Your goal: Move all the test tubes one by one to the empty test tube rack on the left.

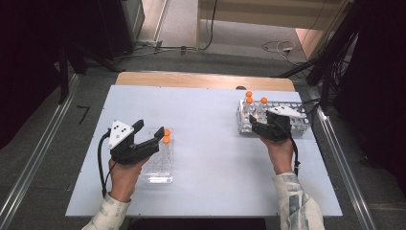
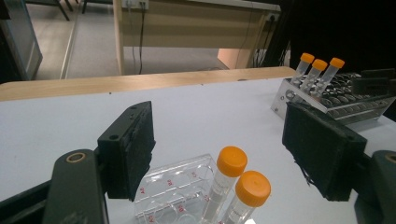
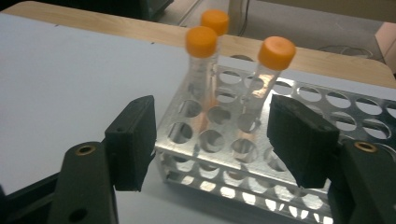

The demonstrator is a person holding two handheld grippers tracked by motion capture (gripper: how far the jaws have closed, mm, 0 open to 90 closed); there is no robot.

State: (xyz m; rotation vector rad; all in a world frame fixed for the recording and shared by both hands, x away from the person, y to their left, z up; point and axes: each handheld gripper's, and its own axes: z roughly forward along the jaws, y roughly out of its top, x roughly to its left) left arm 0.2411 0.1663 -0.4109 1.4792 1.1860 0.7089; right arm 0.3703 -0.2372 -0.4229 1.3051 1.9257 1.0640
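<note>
On the white counter, the left claw hangs spread above a clear plastic rack, pinching nothing; two orange-capped tubes stand in that rack, below and between its pads. The right claw, also spread and empty, sits at the near corner of the metal rack, where three more orange-capped tubes stand upright.
</note>
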